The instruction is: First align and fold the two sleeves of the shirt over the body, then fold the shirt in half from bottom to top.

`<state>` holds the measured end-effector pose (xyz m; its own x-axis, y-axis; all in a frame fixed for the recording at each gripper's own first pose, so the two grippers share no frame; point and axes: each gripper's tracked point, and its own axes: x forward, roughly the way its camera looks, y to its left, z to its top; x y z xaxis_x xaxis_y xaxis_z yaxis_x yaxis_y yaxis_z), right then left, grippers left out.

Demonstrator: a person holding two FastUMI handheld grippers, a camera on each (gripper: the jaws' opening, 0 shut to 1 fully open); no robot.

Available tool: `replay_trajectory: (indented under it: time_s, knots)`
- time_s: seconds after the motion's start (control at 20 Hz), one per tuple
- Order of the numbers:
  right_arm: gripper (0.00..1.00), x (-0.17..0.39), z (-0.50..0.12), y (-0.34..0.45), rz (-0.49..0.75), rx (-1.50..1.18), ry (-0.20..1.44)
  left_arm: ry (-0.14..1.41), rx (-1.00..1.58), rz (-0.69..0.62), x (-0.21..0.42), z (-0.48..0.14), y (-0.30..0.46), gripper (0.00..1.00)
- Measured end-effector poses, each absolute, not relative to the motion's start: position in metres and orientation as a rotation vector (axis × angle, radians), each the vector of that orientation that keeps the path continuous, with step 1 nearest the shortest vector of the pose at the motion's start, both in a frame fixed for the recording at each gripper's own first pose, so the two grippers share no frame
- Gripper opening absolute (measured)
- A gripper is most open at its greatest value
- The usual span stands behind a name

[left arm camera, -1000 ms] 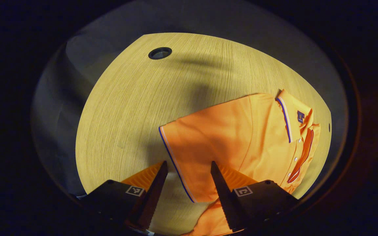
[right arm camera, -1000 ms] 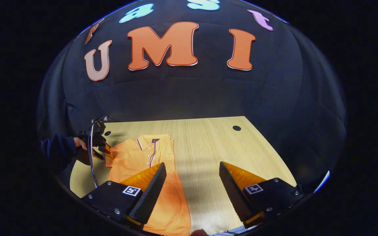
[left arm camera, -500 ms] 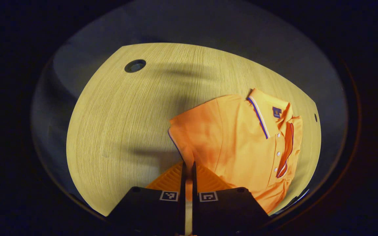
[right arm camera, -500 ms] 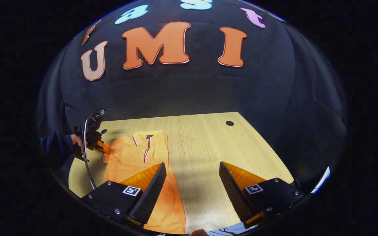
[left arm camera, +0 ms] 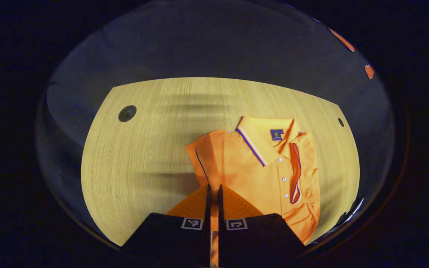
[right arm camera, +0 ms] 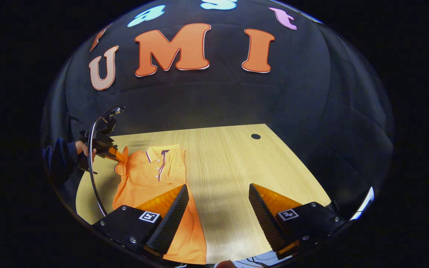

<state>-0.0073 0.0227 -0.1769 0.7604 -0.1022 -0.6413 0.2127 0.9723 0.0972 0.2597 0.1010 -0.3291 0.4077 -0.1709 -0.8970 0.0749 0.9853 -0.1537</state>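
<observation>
The left tool (left arm camera: 213, 193) seems clamped on the orange shirt's (left arm camera: 263, 175) sleeve (left arm camera: 204, 158).

The left gripper view looks steeply down at the counter (left arm camera: 143, 156) from close range, with the polo shirt (left arm camera: 263, 175) right of centre. The right gripper view sits farther back and lower, facing level toward the booth wall (right arm camera: 218, 100); the same counter (right arm camera: 229, 167) fills its lower half. Both views share the shirt (right arm camera: 151, 175) and counter.
</observation>
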Motion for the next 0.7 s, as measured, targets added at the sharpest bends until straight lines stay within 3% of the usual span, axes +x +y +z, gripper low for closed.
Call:
replay_trajectory:
  time_s: [0.45, 0.5, 0.7]
  knots:
    - [0.99, -0.028, -0.188, 0.019, -0.227, 0.19, 0.727, 1.171, -0.026, -0.255, 0.276, -0.342, 0.037, 0.08]
    - [0.99, -0.031, -0.19, 0.019, -0.236, 0.194, 0.732, 1.173, -0.051, -0.271, 0.276, -0.345, 0.031, 0.14]
    - [0.99, -0.04, -0.195, 0.017, -0.269, 0.22, 0.753, 1.183, -0.183, -0.365, 0.268, -0.349, 0.001, 0.22]
